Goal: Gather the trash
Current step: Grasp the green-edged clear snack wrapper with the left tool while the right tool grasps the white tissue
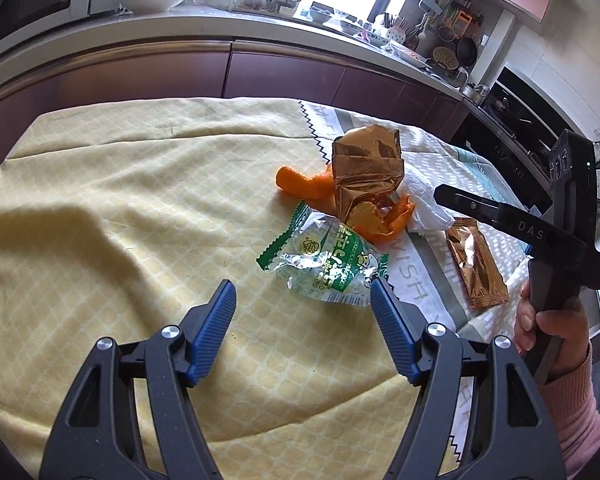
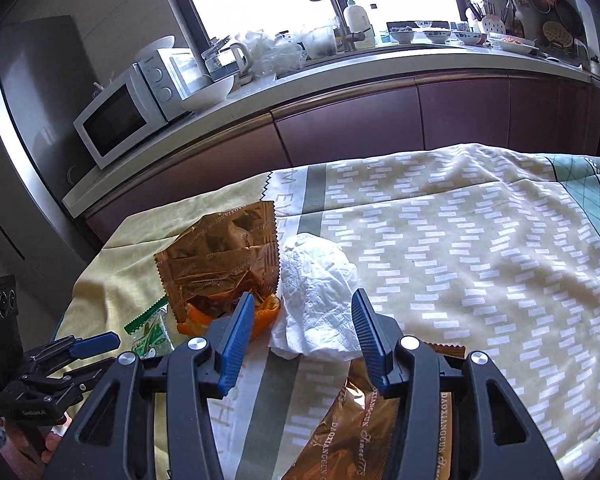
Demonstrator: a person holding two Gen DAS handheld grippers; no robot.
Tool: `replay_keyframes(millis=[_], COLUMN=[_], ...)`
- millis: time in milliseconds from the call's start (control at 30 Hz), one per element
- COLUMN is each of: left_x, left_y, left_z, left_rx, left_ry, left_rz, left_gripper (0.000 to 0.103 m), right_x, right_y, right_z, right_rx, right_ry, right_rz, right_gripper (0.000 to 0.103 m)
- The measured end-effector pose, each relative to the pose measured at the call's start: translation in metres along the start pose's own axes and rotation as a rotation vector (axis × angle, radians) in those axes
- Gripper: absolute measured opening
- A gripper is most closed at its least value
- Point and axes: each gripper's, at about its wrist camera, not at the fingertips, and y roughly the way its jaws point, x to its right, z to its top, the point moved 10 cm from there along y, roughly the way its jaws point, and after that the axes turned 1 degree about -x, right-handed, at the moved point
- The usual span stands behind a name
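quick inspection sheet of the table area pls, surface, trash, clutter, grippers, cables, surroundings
surface: table under a yellow cloth and a patterned cloth, both wrinkled.
job's things: green wrapper, orange peel, crumpled gold bag, flat gold packet, white tissue, all loose on the cloths.
clutter: nothing seen apart from the trash.
grippers: left gripper open, empty, near the green wrapper; right gripper open, empty, over the tissue.
cables: nothing seen.
surroundings: kitchen counter with microwave, white bowl, tap, dishes and utensils; bright window behind.
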Motion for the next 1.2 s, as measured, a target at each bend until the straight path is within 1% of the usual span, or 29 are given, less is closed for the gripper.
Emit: replay_keyframes(millis=[100,200,300,333,367,400,433,467,567,633,667,733,767,800,967,1200], left_x=[-0.001,0.002,0.005,0.006,0.007,0.008,0.009,0.01,0.011,0.012,0.012,0.012,0.013,0.013,0.017,0.01], left_y=[0.009,0.014,0.016,0.017,0.018,0.019,0.02,0.021,0.023,0.023,0.023,0.021,0.018,0.016,0.0,-0.026], left_z=[0.002,0.005,0.006,0.007,0.007,0.007,0.006,0.006,0.002,0.001,0.001,0.002,0.002,0.003,0.006,0.005], left_rx=[-0.02,-0.02,-0.024,-0.027,-0.031,-0.033,-0.036,-0.04,-0.053,-0.051,-0.05,-0.04,-0.033,-0.024,0.017,0.063], left_ry=[-0.016,-0.016,-0.017,-0.017,-0.019,-0.02,-0.019,-0.017,-0.008,-0.005,-0.005,-0.004,-0.001,0.003,0.027,0.023], left_rz=[-0.01,-0.018,-0.035,-0.042,-0.048,-0.055,-0.06,-0.062,-0.064,-0.061,-0.062,-0.064,-0.064,-0.061,-0.053,-0.038], left_gripper=[0.069,0.069,0.064,0.06,0.055,0.052,0.046,0.039,0.018,0.015,0.012,0.01,0.006,0.004,0.002,0.002], right_x=[0.002,0.003,0.003,0.004,0.004,0.005,0.006,0.006,0.009,0.01,0.01,0.012,0.012,0.011,0.008,-0.001], right_y=[0.008,0.012,0.013,0.013,0.013,0.013,0.013,0.013,0.011,0.009,0.007,0.004,0.002,0.0,-0.012,-0.031], right_z=[-0.001,-0.003,-0.005,-0.006,-0.006,-0.006,-0.007,-0.008,-0.009,-0.009,-0.009,-0.009,-0.008,-0.007,-0.002,0.004], right_rx=[-0.024,-0.037,-0.044,-0.044,-0.046,-0.047,-0.047,-0.049,-0.045,-0.039,-0.035,-0.024,-0.017,-0.008,0.03,0.079], right_ry=[0.006,0.007,0.007,0.009,0.01,0.013,0.017,0.02,0.028,0.035,0.039,0.047,0.05,0.052,0.061,0.055], right_rz=[-0.001,0.004,0.008,0.008,0.007,0.009,0.011,0.013,0.019,0.023,0.027,0.03,0.031,0.034,0.056,0.077], right_gripper=[0.048,0.048,0.046,0.044,0.038,0.035,0.027,0.022,0.014,0.01,0.008,0.005,0.004,0.004,0.003,0.003])
